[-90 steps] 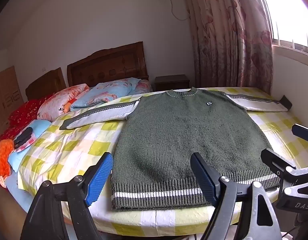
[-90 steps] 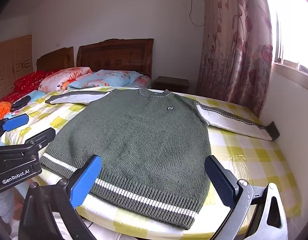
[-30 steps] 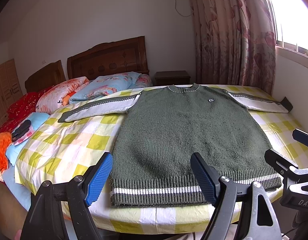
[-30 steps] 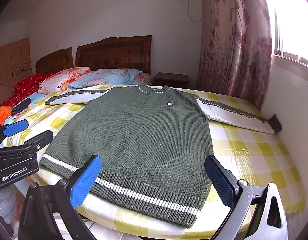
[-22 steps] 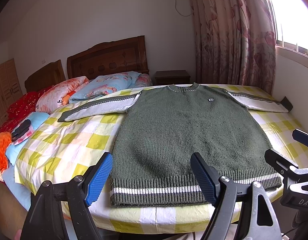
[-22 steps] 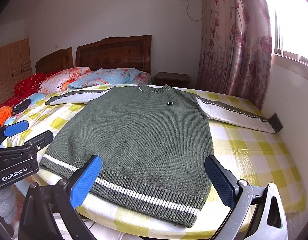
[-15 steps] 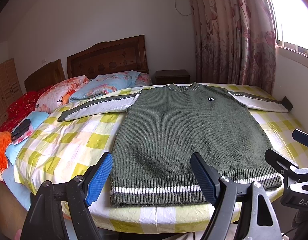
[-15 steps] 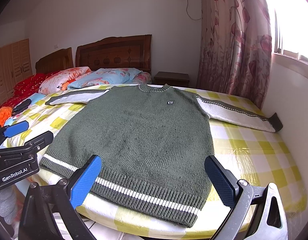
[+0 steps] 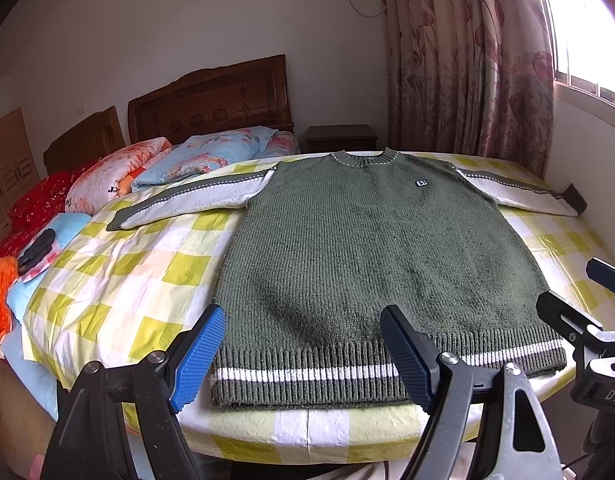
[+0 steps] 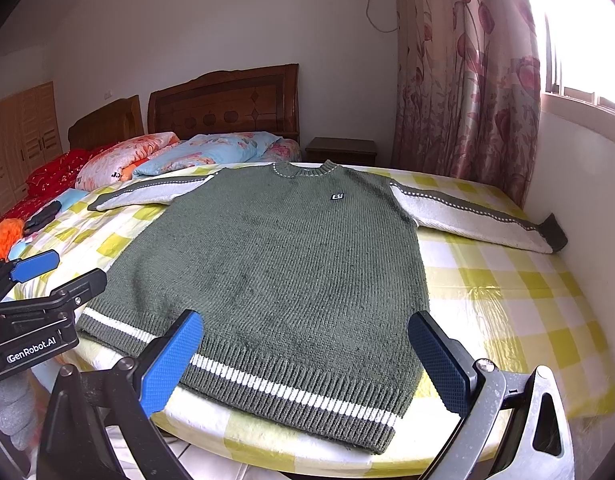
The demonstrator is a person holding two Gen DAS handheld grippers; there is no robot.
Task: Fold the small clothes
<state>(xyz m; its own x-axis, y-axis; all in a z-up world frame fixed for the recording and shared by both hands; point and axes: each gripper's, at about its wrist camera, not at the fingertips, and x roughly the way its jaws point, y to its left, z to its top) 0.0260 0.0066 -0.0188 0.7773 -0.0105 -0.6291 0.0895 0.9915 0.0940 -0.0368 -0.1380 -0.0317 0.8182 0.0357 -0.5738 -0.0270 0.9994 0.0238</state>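
Observation:
A dark green knit sweater (image 9: 367,248) lies flat, front up, on the yellow checked bed cover (image 9: 119,272). Its grey and white sleeves (image 9: 195,204) are spread out to both sides. The white-striped hem faces me at the bed's near edge. It also shows in the right wrist view (image 10: 283,264). My left gripper (image 9: 303,344) is open and empty, just short of the hem's left half. My right gripper (image 10: 307,344) is open and empty, just short of the hem's right half. Each gripper shows at the edge of the other's view.
Pillows (image 9: 211,152) and folded quilts (image 9: 107,176) lie at the head of the bed by the wooden headboard (image 9: 211,100). A wall (image 10: 579,184) and curtain (image 10: 467,80) bound the right side. A nightstand (image 9: 341,138) stands behind. Small items (image 9: 35,248) lie at the left.
Both views have shifted very slightly since a second ago; the sweater has not moved. Both grippers stay open, short of the hem.

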